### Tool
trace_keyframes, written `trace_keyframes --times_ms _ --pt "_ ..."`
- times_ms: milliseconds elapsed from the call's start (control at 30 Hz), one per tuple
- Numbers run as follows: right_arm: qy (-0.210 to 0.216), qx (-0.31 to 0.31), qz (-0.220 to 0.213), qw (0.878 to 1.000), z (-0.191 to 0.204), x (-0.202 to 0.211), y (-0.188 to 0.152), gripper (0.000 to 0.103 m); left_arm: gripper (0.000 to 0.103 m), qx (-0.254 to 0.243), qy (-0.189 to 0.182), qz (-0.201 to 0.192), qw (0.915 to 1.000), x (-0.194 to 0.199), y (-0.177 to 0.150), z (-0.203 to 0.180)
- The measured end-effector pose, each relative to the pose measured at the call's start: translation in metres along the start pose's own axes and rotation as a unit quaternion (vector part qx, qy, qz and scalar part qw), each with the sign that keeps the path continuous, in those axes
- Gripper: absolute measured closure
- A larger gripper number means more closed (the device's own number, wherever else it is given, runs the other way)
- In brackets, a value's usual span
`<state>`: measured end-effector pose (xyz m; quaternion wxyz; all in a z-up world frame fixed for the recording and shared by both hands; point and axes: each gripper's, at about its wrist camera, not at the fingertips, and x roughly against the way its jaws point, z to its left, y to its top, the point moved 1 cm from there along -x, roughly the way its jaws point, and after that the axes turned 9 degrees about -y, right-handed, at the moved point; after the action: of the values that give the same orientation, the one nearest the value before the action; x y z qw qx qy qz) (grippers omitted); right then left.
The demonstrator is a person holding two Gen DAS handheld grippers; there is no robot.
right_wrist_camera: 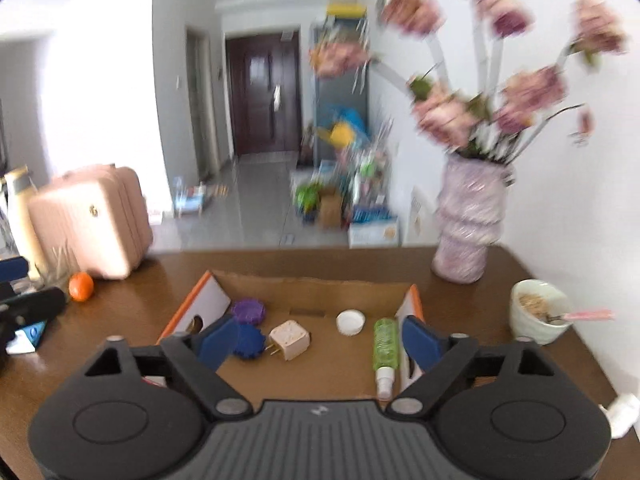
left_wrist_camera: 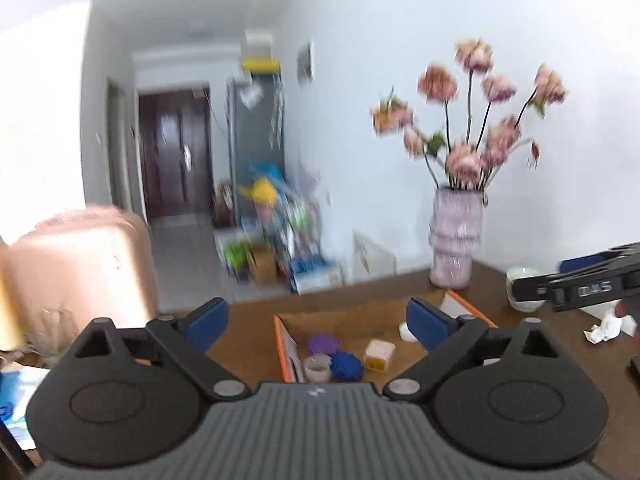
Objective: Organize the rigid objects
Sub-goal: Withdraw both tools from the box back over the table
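Both sets of jaws stand wide apart with nothing between them: the left gripper (left_wrist_camera: pixel 316 322) low in the middle of its own view, the right gripper (right_wrist_camera: pixel 320 340) likewise in its own.

In the right wrist view, an orange (right_wrist_camera: pixel 81 286) sits at the left edge of the wooden table (right_wrist_camera: pixel 120 344), beside a pink suitcase (right_wrist_camera: pixel 90 220). Mid-frame lies an open cardboard box (right_wrist_camera: pixel 304 286). Inside it, left to right: a purple lid (right_wrist_camera: pixel 249 311), a blue gear-shaped piece (right_wrist_camera: pixel 250 340), a beige plug adapter (right_wrist_camera: pixel 289 339), a white cap (right_wrist_camera: pixel 351 322) and a green spray bottle (right_wrist_camera: pixel 386 350) lying flat. Further right stand a vase of pink flowers (right_wrist_camera: pixel 468 220) and a white bowl (right_wrist_camera: pixel 538 312).
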<state>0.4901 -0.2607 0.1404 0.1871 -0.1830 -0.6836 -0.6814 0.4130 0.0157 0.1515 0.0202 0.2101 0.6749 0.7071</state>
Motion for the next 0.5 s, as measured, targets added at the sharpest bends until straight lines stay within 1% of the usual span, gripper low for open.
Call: trace_keyframes --times_ms 67,133,200,233,267,333,433,500 --pt "-0.005 -0.008 -0.042 0.999 -0.006 0.026 -0.022 0.011 0.002 -0.009 0.008 -0.027 0.9996 0.020 -0.014 -0.005" --pt "-0.016 -0.017 -0.073 0.997 -0.011 0.046 -0.044 0.011 0.002 -0.008 0.008 -0.036 0.9993 0.031 -0.024 -0.008" --pt "-0.018 -0.031 -0.100 0.994 -0.014 0.062 -0.061 0.011 0.002 -0.003 0.008 -0.044 0.9990 0.040 -0.035 -0.013" --pt "-0.016 -0.044 -0.117 0.992 -0.017 0.072 -0.072 0.011 0.002 -0.001 0.009 -0.052 0.9986 0.046 -0.041 -0.014" --pt "-0.011 -0.057 -0.135 0.989 -0.018 0.081 -0.083 0.007 0.002 0.001 0.010 -0.063 0.9980 0.053 -0.048 -0.016" --pt "0.004 -0.068 -0.168 0.983 -0.020 0.097 -0.109 0.005 0.002 0.002 0.020 -0.081 0.9965 0.069 -0.062 -0.019" --pt "-0.001 -0.074 -0.192 0.979 -0.021 0.119 -0.140 0.005 0.000 0.002 0.027 -0.099 0.9947 0.093 -0.079 -0.025" --pt "-0.007 -0.089 -0.206 0.974 -0.024 0.136 -0.161 0.004 0.000 0.002 0.030 -0.116 0.9928 0.112 -0.089 -0.030"
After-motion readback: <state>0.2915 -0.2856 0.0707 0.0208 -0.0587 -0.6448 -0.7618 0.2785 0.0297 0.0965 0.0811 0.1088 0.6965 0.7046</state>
